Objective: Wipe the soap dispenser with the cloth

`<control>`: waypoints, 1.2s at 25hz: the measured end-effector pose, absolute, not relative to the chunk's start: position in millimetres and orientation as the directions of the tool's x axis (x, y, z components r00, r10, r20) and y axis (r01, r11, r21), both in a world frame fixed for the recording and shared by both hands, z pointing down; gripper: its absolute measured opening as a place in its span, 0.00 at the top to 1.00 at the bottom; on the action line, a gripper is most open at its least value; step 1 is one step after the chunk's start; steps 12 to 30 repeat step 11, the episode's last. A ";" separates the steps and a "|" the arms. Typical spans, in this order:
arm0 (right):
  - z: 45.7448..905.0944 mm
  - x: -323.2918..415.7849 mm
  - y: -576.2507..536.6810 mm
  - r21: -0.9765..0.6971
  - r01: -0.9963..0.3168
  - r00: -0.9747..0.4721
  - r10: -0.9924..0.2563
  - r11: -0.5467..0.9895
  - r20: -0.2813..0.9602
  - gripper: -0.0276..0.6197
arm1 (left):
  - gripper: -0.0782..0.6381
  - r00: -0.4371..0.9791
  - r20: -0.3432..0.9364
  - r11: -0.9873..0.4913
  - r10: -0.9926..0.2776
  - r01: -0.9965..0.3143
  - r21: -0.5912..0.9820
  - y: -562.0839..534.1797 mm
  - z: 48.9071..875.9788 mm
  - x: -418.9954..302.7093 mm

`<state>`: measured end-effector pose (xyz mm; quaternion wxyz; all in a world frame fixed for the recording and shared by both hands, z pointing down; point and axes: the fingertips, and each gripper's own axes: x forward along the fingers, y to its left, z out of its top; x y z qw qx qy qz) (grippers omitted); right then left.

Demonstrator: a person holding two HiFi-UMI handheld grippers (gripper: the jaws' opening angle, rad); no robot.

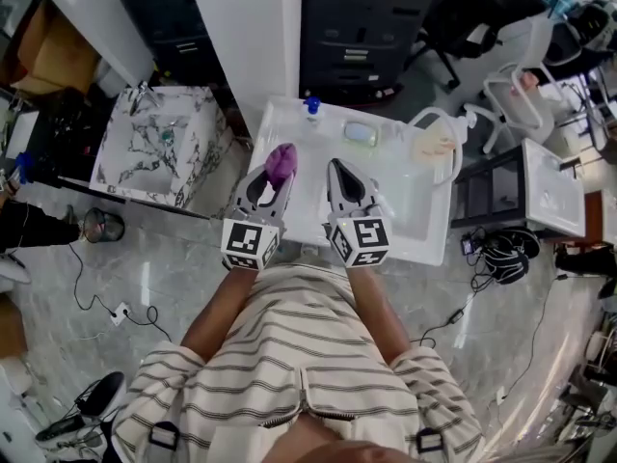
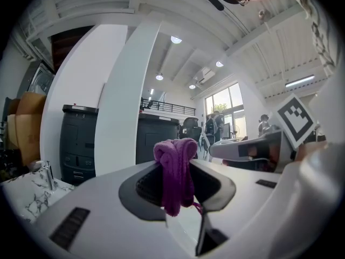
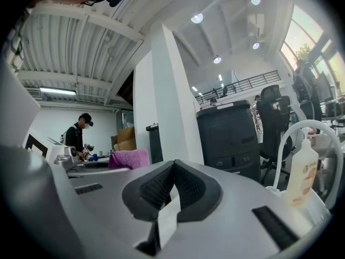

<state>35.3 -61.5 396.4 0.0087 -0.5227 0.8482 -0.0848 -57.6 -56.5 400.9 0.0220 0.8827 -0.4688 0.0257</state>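
A bunched purple cloth [image 2: 174,171] sticks up between the jaws of my left gripper [image 2: 176,183], which is shut on it. From above, the cloth [image 1: 281,161] hangs over the near left part of the white table [image 1: 424,230]. My right gripper [image 1: 338,168] is beside it, shut and empty; its pads meet in the right gripper view [image 3: 172,185]. The soap dispenser [image 3: 303,171], a cream pump bottle, stands upright to the right of that gripper, inside a white loop. In the head view the dispenser [image 1: 434,145] is at the table's far right, apart from both grippers.
A small blue-capped bottle [image 1: 311,107] and a soap dish [image 1: 360,133] sit at the table's far edge. A marble-patterned sink unit [image 1: 159,143] stands to the left, dark cabinets [image 1: 366,27] behind, a white chair [image 1: 516,99] to the right. A person [image 3: 80,136] stands far off.
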 end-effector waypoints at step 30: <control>386.4 35.9 -61.7 -0.140 -0.886 -0.453 -0.890 0.442 0.051 0.96 | 0.73 0.566 0.043 -0.565 -0.824 -0.825 0.029 -62.3 395.1 -57.9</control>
